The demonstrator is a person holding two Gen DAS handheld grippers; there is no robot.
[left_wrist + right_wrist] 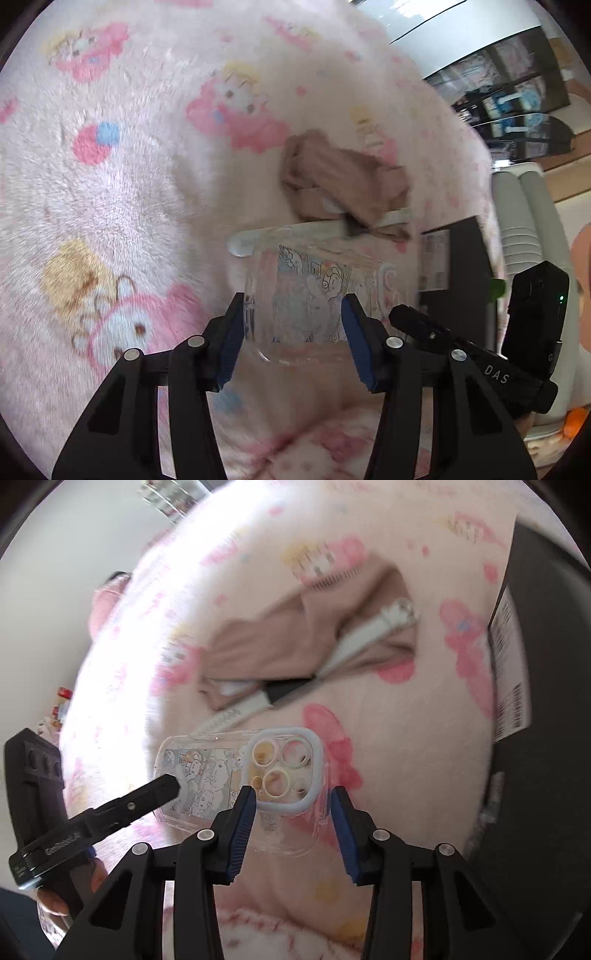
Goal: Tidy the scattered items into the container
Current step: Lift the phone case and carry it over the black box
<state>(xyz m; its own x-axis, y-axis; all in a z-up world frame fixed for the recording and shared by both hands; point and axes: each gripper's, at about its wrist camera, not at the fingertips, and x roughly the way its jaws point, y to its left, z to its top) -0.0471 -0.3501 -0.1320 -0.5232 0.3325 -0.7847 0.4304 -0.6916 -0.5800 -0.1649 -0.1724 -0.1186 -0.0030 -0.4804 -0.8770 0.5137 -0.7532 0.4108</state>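
Both grippers straddle a clear phone case (240, 775) lying on the pink blanket (110, 192): left gripper (293, 317) at one end, right gripper (291, 808) at the camera end; whether either pinches it cannot be told

Under my tongs lies a fluffy pink cartoon-print fleece blanket (424, 738), a glossy clear plastic phone case (221, 771), and a matt beige crumpled cloth (332, 173). My ribbed blue pads (242, 830) look rubbery.

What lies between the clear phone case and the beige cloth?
A white strap lies between the phone case and the beige cloth, partly under the cloth; the right wrist view shows it.
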